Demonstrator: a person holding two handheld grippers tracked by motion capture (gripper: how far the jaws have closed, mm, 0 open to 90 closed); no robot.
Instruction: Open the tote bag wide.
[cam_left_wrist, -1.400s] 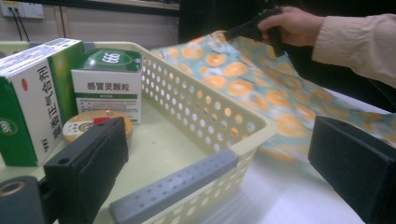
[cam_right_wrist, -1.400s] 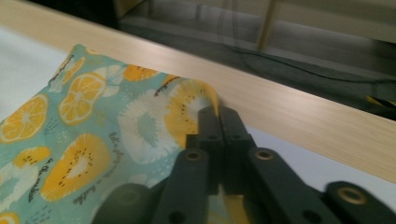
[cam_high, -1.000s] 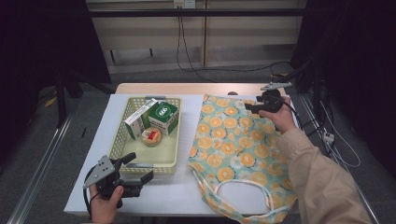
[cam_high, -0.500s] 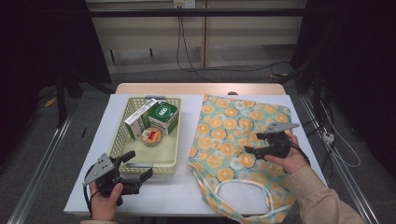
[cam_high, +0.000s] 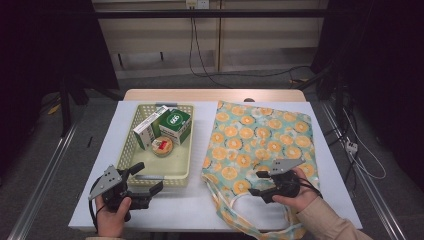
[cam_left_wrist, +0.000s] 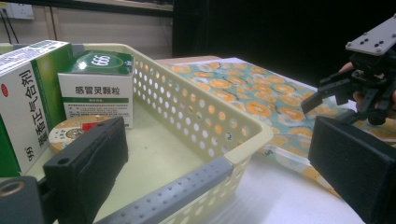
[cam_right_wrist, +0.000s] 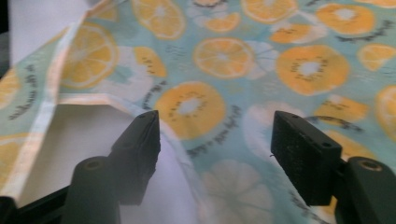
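The right tongs (cam_high: 258, 183), gaping wide, are hovering over the bag (cam_high: 260, 135) mouth's edge and should straddle it squarely; left tongs (cam_high: 147, 178) are idling open.

White table top (cam_high: 200, 210) with a wooden far edge (cam_high: 215, 94), set on a grey floor (cam_high: 95, 135). Beyond the grippers, a pale panelled wall (cam_high: 260, 40) carries a socket (cam_high: 196, 4) with hanging black cables (cam_high: 200, 50). Dark surroundings flank both sides.
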